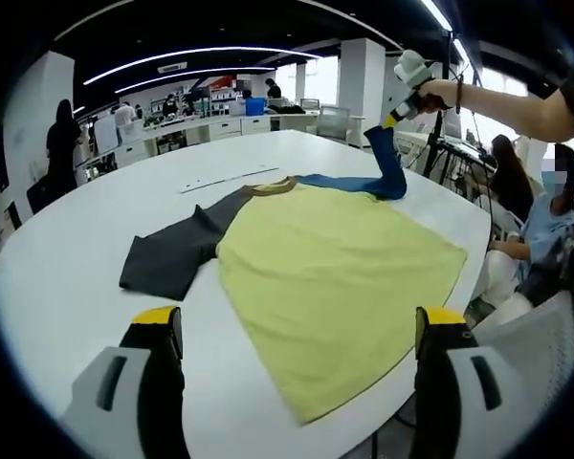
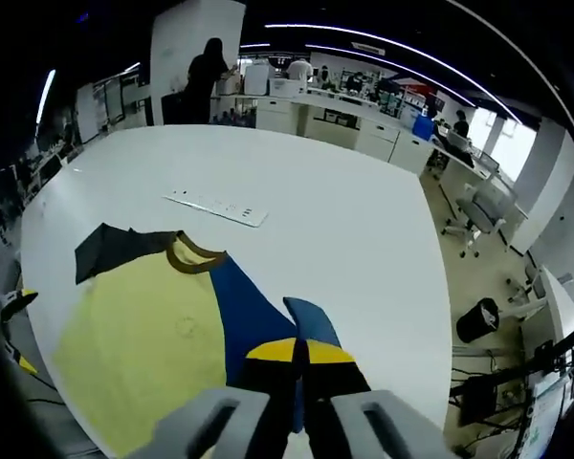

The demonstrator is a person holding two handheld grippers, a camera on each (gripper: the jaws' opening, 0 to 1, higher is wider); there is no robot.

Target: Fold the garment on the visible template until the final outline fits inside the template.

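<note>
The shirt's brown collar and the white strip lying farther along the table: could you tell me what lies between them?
Nothing: in the right gripper view, bare white table separates the collar from the white strip. The left gripper view shows the same gap.

Yellow garment [image 1: 335,277] flat, blue sleeve [image 1: 387,167] lifted

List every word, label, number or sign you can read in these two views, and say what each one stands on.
None can be read.
T-shirt: no print or label shows on the yellow front, the grey sleeve or the blue sleeve.
White strip on the table: dark marks, too small to read.
Background desks and shelves: any signs there are too blurred to read.
</note>
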